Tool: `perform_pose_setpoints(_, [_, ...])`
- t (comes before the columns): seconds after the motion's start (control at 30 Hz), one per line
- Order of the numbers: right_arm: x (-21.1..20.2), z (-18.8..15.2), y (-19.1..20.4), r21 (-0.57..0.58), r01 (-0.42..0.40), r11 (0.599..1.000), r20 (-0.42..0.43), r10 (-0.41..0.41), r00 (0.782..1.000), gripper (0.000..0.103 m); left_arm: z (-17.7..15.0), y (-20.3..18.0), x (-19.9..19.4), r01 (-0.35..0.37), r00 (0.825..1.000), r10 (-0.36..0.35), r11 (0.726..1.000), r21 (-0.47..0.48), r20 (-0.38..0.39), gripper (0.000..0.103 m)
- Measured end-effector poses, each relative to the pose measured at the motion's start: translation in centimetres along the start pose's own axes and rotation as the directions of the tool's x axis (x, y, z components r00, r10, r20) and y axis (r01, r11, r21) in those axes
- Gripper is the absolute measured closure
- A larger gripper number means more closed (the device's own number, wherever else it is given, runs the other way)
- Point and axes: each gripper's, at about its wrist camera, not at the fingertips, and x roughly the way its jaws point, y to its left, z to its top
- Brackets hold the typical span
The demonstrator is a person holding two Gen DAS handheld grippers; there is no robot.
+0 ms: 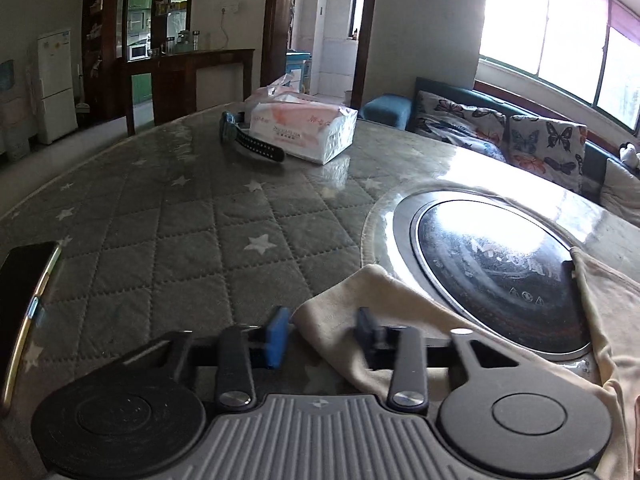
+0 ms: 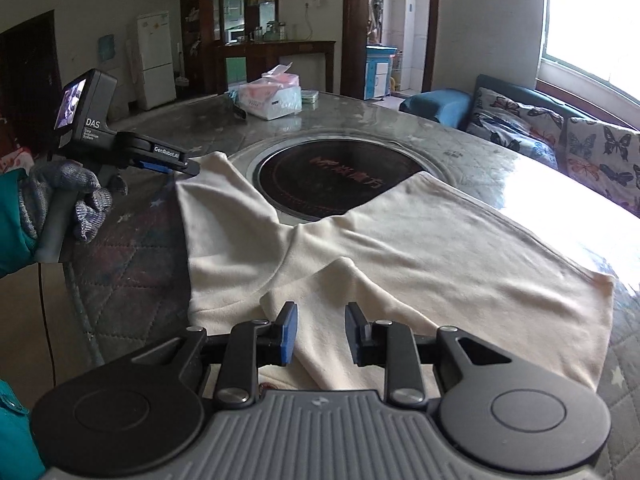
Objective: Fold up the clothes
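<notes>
A cream garment (image 2: 420, 248) lies spread on the round table, partly over the black cooktop (image 2: 336, 180). One sleeve (image 2: 216, 200) reaches left. My left gripper (image 1: 322, 330) is open, its jaws astride that sleeve's end (image 1: 352, 304); it also shows in the right wrist view (image 2: 188, 168) at the sleeve tip, held by a gloved hand. My right gripper (image 2: 320, 330) is open, its jaws either side of a raised fold (image 2: 332, 280) at the garment's near edge.
A tissue pack (image 1: 308, 128) and a black watch (image 1: 248, 140) lie at the table's far side. A phone (image 1: 24, 300) lies at the left edge. The quilted table cover (image 1: 168, 216) lies under glass. A sofa (image 2: 560, 132) stands to the right.
</notes>
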Motion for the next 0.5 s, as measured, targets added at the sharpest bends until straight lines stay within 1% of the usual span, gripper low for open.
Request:
perform_pose_setpoints(0.03, [-0.2, -0.1, -0.1, 0.008, 0.006, 1.000, 0.001, -0.006, 1.000, 0.077, 0.0, 0.0, 0.0, 0.006, 1.000, -0.006, 1.000, -0.002, 0.000, 0.084])
perform_pose_setpoints(0.07, [-0.4, -0.3, -0.3, 0.017, 0.012, 1.000, 0.002, -0.012, 1.000, 0.077, 0.1, -0.1, -0.3, 0.015, 1.000, -0.015, 1.000, -0.005, 0.006, 0.090])
perform_pose_setpoints(0.1, [-0.5, -0.4, -0.4, 0.024, 0.017, 1.000, 0.003, -0.017, 1.000, 0.077, 0.1, -0.2, -0.5, 0.024, 1.000, -0.024, 1.000, -0.009, 0.012, 0.093])
perform_pose_setpoints(0.17, [-1.1, -0.7, -0.8, 0.042, 0.031, 0.999, 0.010, -0.032, 0.999, 0.077, 0.5, -0.6, -1.3, 0.062, 0.998, -0.061, 0.998, -0.008, 0.032, 0.096])
perform_pose_setpoints(0.27, [-2.2, -1.1, -1.5, 0.069, 0.055, 0.996, 0.025, -0.056, 0.998, 0.077, 1.0, -2.3, -3.5, 0.138, 0.988, -0.139, 0.990, 0.020, 0.066, 0.097])
perform_pose_setpoints(0.33, [-2.8, -1.5, -2.0, 0.089, 0.074, 0.993, 0.035, -0.077, 0.996, 0.077, 1.4, -4.0, -5.3, 0.209, 0.973, -0.213, 0.977, 0.053, 0.090, 0.097])
perform_pose_setpoints(0.37, [-3.1, -1.6, -2.3, 0.101, 0.085, 0.991, 0.040, -0.089, 0.995, 0.077, 1.5, -5.1, -6.2, 0.246, 0.962, -0.253, 0.966, 0.076, 0.100, 0.097])
perform_pose_setpoints(0.43, [-3.7, -2.1, -2.9, 0.124, 0.102, 0.987, 0.048, -0.109, 0.993, 0.077, 1.7, -7.4, -8.2, 0.319, 0.936, -0.333, 0.940, 0.123, 0.117, 0.097])
perform_pose_setpoints(0.5, [-4.3, -2.5, -3.5, 0.150, 0.121, 0.981, 0.055, -0.131, 0.990, 0.077, 1.3, -9.7, -9.6, 0.388, 0.907, -0.408, 0.906, 0.166, 0.108, 0.097])
